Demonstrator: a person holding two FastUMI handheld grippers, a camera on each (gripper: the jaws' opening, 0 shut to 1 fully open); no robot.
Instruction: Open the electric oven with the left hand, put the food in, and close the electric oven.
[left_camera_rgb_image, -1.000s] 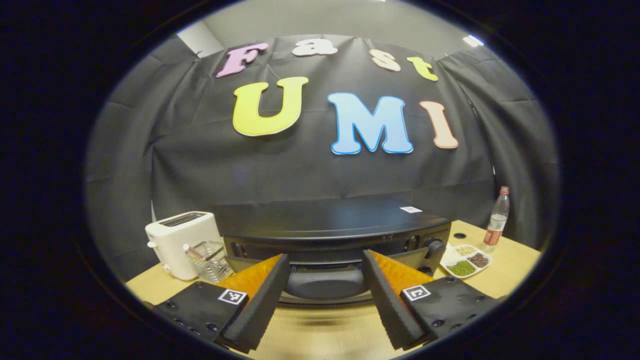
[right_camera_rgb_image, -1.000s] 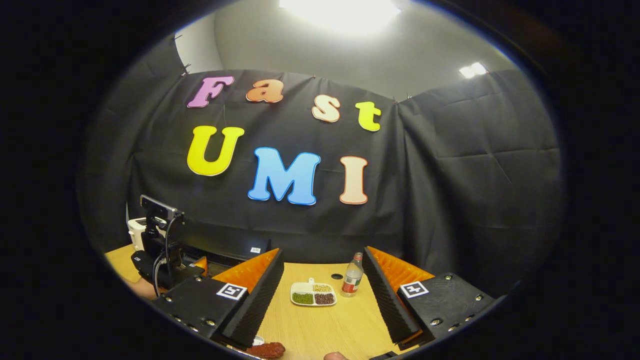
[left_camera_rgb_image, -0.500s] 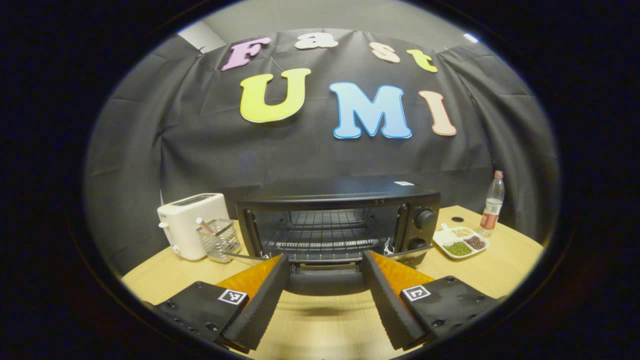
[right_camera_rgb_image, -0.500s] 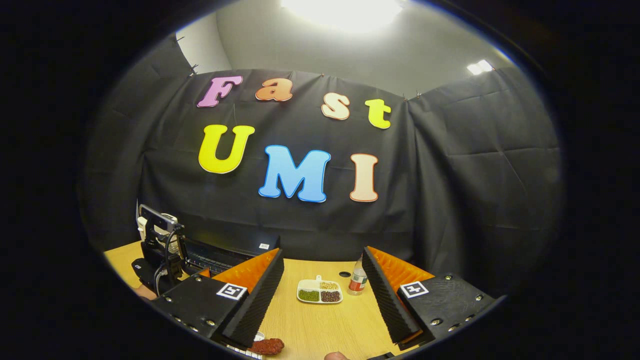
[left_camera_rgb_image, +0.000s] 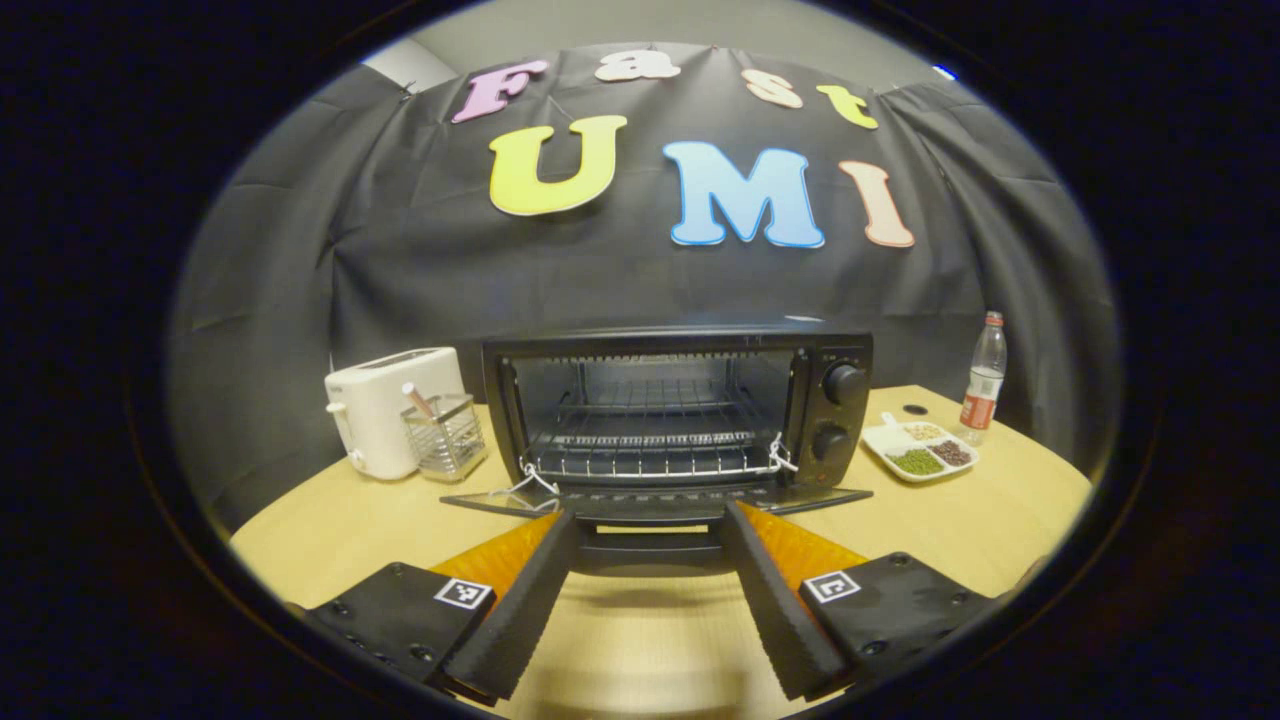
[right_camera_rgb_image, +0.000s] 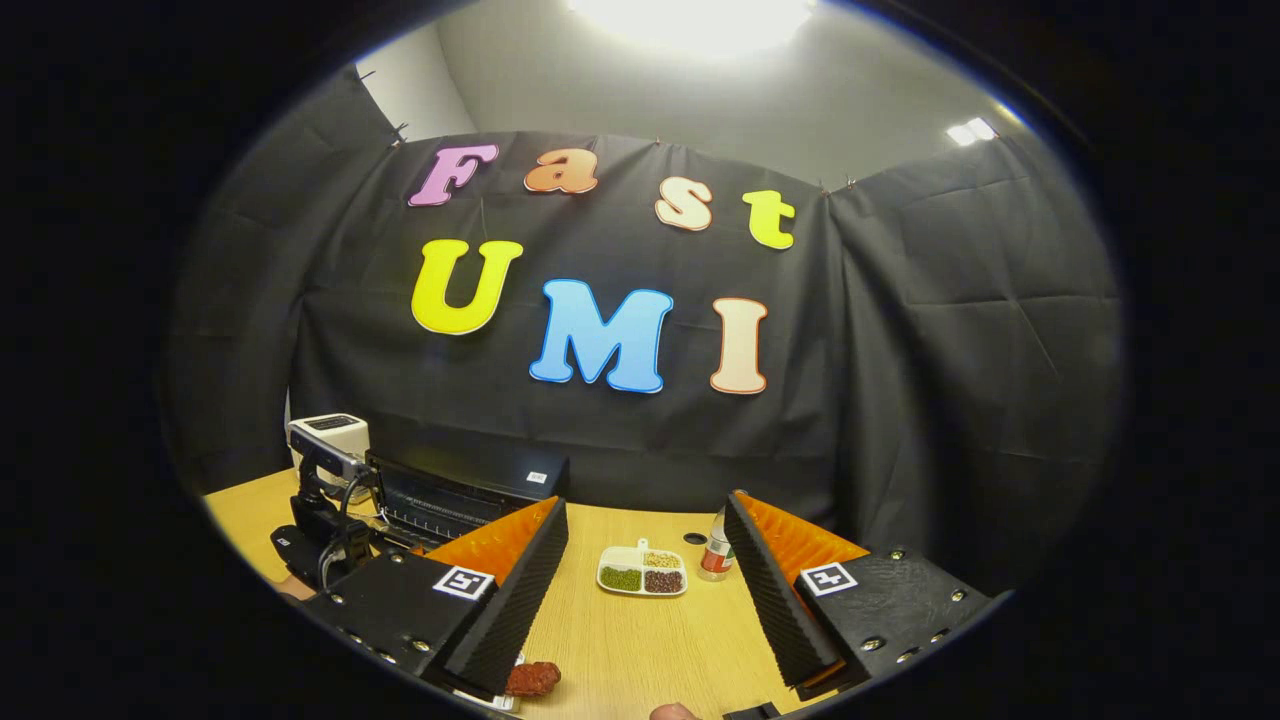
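The oven (left_camera_rgb_image: 680, 405) stands on the desk (left_camera_rgb_image: 340, 525) with its door (left_camera_rgb_image: 655, 500) dropped flat and the wire rack (left_camera_rgb_image: 650, 440) bare inside. The left gripper (left_camera_rgb_image: 645, 610) has its jaws spread wide either side of the door's handle (left_camera_rgb_image: 650, 545); whether they touch it I cannot tell. A toaster (left_camera_rgb_image: 385, 410) and a small wire basket (left_camera_rgb_image: 445, 435) sit just left of the oven, a divided dish (left_camera_rgb_image: 918, 452) of beans and a bottle (left_camera_rgb_image: 982, 378) to its right. In the right gripper view, the right gripper (right_camera_rgb_image: 645, 605) also has its jaws wide apart and holds nothing; the food (right_camera_rgb_image: 532, 678), a reddish-brown piece, lies on the desk just beside its left finger (right_camera_rgb_image: 510, 600). Farther left there, the other gripper sits before the open oven.
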